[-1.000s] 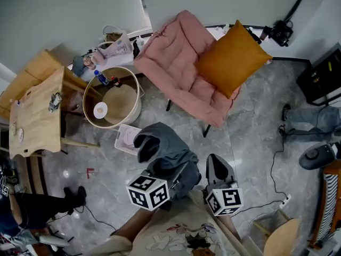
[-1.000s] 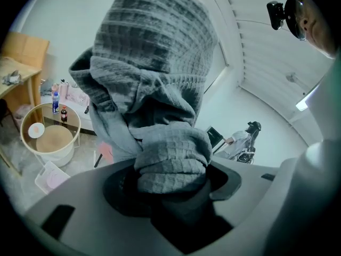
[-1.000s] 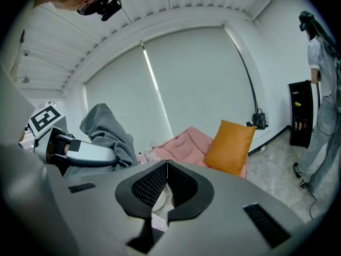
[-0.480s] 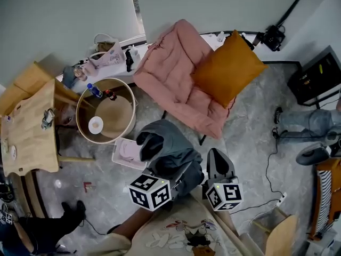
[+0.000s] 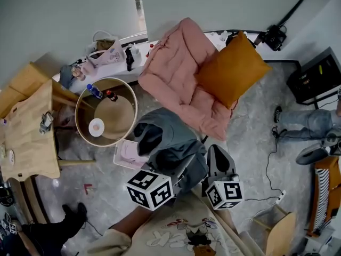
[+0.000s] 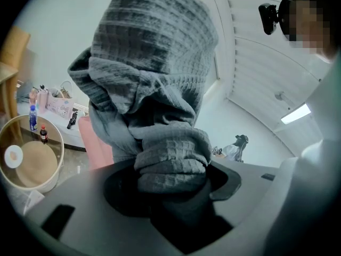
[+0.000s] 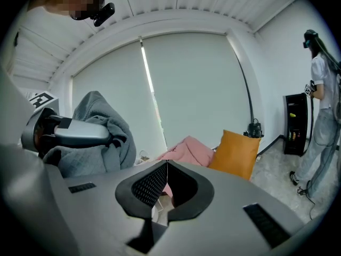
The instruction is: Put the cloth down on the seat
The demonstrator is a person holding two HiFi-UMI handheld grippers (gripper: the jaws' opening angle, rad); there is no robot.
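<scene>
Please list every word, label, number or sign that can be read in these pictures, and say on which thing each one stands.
No text can be read in any view.
Label on the bottle: too small to read.
Print on the bag: too small to read.
Marker cube: black and white squares only, no letters.
Shirt: a drawing only, no words visible.
</scene>
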